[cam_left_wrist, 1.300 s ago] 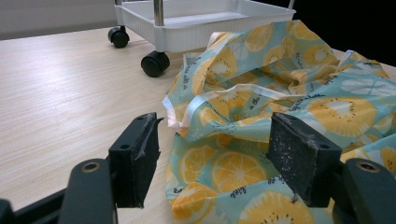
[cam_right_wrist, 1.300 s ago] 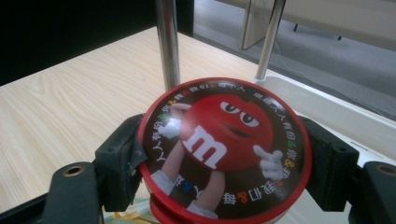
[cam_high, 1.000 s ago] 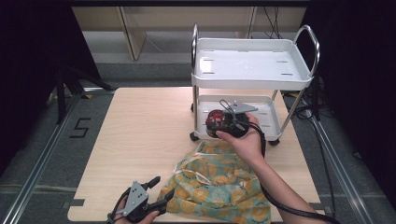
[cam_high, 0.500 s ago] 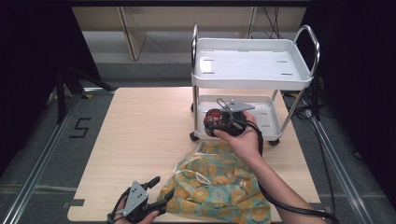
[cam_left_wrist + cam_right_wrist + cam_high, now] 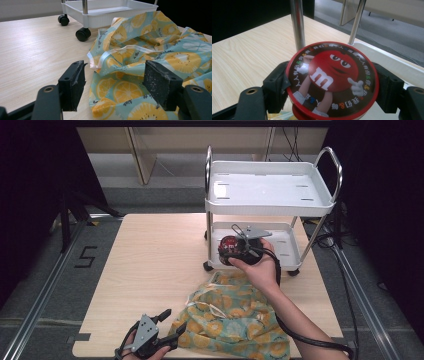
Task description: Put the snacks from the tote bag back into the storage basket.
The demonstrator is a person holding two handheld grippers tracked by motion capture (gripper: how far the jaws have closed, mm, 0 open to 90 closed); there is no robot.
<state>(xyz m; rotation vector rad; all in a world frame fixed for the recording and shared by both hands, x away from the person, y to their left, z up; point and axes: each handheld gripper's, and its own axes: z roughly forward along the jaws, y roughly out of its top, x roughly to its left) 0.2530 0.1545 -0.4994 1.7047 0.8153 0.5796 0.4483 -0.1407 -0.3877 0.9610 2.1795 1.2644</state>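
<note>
My right gripper [image 5: 231,251] is shut on a round red candy tin [image 5: 332,80] with a red cartoon figure on its lid; the tin [image 5: 228,243] hangs at the front left of the white cart's lower tray [image 5: 285,251]. A teal cloth bag with orange-slice print [image 5: 235,317] lies crumpled on the wooden table [image 5: 155,265] in front of the cart. My left gripper [image 5: 170,322] stands open at the bag's left edge near the table's front. In the left gripper view the bag [image 5: 150,52] lies between and beyond the spread jaws.
The white two-tier cart [image 5: 270,190] with chrome posts and black castors [image 5: 82,34] stands at the back right of the table. Its top tray is bare. A black cable [image 5: 300,340] trails from the right gripper along the forearm.
The right gripper with the tin has moved slightly forward and up toward the cart's lower tray. The left gripper has stayed in place.
</note>
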